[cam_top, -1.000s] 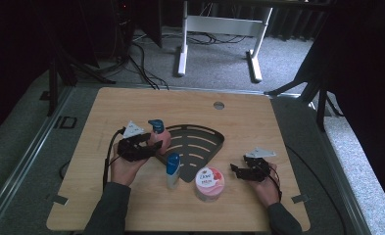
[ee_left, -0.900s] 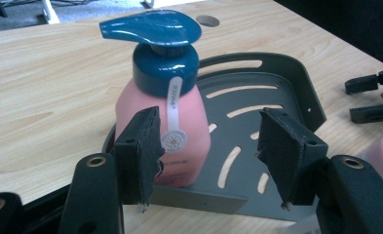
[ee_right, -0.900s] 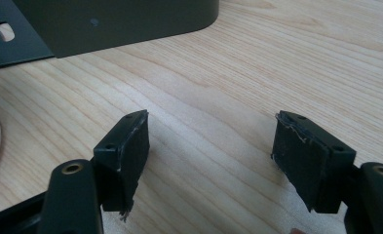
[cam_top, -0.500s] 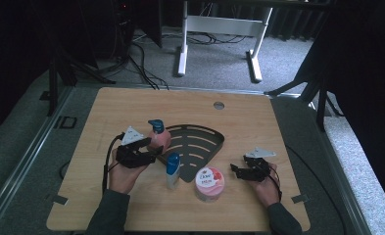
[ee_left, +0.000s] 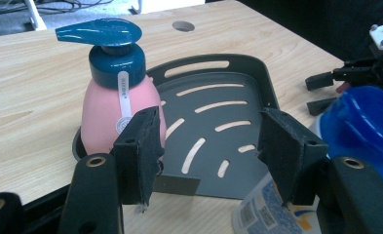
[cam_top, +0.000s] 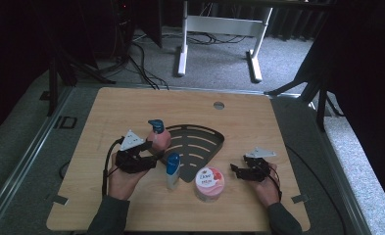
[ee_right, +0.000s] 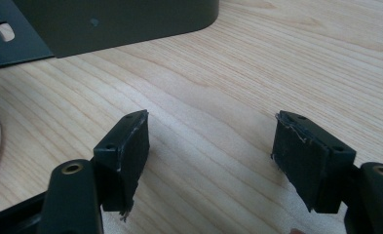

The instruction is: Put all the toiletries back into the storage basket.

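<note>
A pink pump bottle [cam_top: 156, 136] with a dark blue pump stands upright on the left corner of a dark grey slotted tray [cam_top: 200, 144]. My left gripper [cam_top: 150, 157] is open just short of it, with the bottle [ee_left: 115, 105] beyond its left jaw and the tray [ee_left: 213, 109] between the jaws. A white bottle with a blue cap [cam_top: 173, 169] stands close to its right jaw, its cap [ee_left: 367, 122] large in the left gripper view. My right gripper [cam_top: 235, 171] is open and low over bare wood, right of a pink Dove jar [cam_top: 208, 183].
The wooden table [cam_top: 258, 127] has a round cable hole [cam_top: 219, 105] near its far edge. The tray's rounded wall [ee_right: 116, 22] lies ahead of the right gripper [ee_right: 211, 146]. Dark floor, cables and a white desk frame [cam_top: 219, 24] lie beyond the table.
My left gripper has drawn back a little toward the person, away from the pump bottle, which stays on the tray. The right gripper has barely moved.
</note>
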`<state>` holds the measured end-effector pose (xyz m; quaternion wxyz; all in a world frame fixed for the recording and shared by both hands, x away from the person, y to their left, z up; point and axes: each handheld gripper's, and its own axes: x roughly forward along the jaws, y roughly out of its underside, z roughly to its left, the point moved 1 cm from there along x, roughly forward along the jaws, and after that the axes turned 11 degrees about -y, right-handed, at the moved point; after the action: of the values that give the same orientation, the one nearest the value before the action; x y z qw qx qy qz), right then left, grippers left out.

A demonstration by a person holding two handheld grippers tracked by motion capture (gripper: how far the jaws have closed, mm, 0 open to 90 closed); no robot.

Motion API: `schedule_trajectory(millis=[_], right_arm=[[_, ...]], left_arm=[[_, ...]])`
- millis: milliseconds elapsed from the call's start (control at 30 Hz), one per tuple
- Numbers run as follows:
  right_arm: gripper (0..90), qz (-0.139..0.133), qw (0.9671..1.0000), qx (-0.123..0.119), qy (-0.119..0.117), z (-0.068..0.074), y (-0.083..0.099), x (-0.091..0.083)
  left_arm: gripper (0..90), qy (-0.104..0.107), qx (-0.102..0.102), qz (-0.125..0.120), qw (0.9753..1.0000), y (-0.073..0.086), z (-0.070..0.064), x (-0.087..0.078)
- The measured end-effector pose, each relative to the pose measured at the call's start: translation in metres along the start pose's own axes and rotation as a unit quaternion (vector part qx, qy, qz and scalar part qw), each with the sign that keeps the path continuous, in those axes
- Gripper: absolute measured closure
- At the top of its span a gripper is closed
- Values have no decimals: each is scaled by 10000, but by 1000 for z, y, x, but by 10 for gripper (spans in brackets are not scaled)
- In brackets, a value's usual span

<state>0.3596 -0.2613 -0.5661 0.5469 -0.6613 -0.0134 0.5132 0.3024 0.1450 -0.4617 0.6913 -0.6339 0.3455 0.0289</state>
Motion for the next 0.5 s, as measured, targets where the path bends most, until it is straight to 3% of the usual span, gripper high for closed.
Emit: schedule_trajectory(millis=[133,267,500], right_arm=[[293,-1,10000,16,-1,0,0,0],[293,-3,10000,7,0,0,0,0],[293,-3,10000,6,0,0,0,0]], left_arm=[[415,48,-53,-47,10000,1,-1,-6],[410,227,-153,-106,9996,-1,-1,-12],[400,273,-103,-270,9992,-9,-9,-23]])
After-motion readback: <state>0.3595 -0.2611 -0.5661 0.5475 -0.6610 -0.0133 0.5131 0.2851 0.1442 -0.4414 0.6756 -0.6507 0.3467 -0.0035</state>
